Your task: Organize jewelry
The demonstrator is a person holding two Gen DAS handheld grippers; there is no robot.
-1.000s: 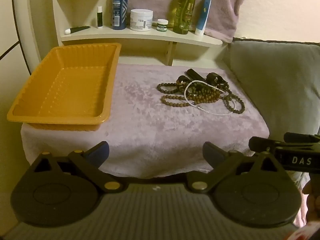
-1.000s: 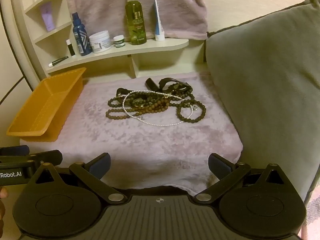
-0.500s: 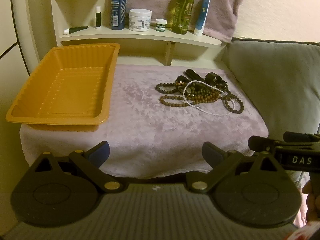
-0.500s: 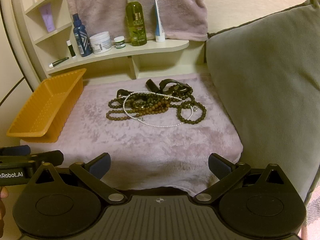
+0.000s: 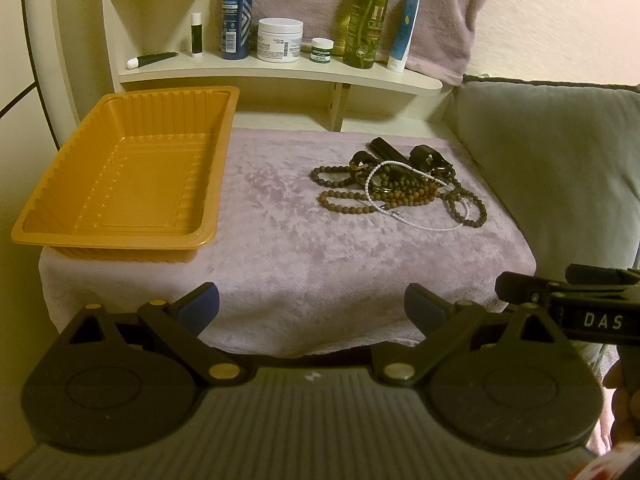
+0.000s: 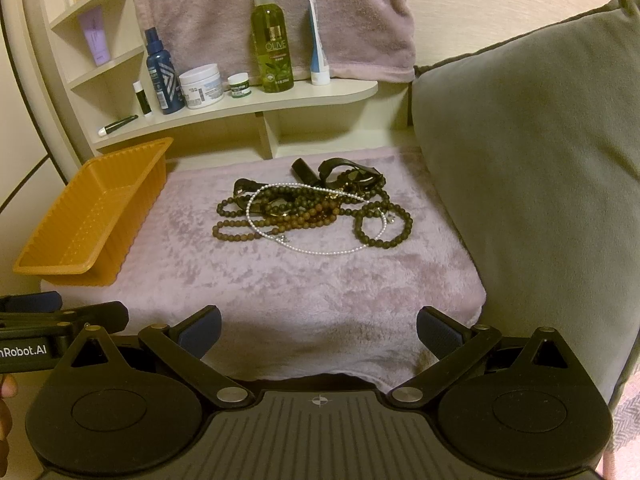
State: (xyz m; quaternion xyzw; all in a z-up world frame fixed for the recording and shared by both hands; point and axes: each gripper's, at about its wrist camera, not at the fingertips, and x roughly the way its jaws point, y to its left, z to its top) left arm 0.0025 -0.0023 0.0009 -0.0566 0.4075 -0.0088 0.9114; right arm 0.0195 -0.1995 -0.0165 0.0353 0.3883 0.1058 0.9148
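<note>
Left gripper (image 5: pixel 311 303) hangs wide apart at the tabletop's near edge, holding nothing. Right gripper (image 6: pixel 319 326) is just as spread and bare. The jewelry (image 6: pixel 310 210) lies tangled on the pink towel (image 6: pixel 280 280), well apart from the orange tray (image 5: pixel 120 168).

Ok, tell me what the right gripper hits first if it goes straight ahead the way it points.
Probably the tangled pile of beaded necklaces and bracelets on the mauve plush cloth. The open right gripper points over bare cloth toward it, though depth is unclear and it might touch cloth first.
</note>
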